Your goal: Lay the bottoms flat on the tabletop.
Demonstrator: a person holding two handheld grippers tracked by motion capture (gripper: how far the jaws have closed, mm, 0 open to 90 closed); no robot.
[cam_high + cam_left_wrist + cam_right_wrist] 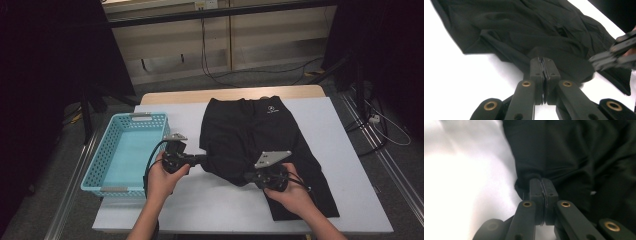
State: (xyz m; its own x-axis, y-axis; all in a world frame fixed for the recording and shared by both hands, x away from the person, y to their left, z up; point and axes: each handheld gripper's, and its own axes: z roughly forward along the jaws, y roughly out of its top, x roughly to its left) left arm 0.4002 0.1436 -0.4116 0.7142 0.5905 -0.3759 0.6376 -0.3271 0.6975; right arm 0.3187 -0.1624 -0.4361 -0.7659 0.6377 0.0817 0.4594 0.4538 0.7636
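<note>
Black fabric is the whole story right now: the shorts (260, 145) lie spread on the white bench (350, 200), waistband toward the far edge, just right of the turquoise basket (122, 150). Both tools are clenched on the near-left leg of the garment. The left tool (204, 160) has its jaws pressed tight together on a fold at the left edge of that leg; in the left gripper view the left tool (545, 65) shows no gap at all, cloth bunched right at the tips. The right tool (248, 176) pinches the hem corner closer to the person, and the right gripper view has the right tool (544, 185) equally shut, a rolled lip of cloth caught between the pads.

This looks like a fold of that leg across the garment. To do it well, I'd judge both hands need to lift together, keep the edge taut between the two pinches so it doesn't sag, carry it over level, and lay it down before releasing. Thin cloth can slip from a shallow pinch.
</note>
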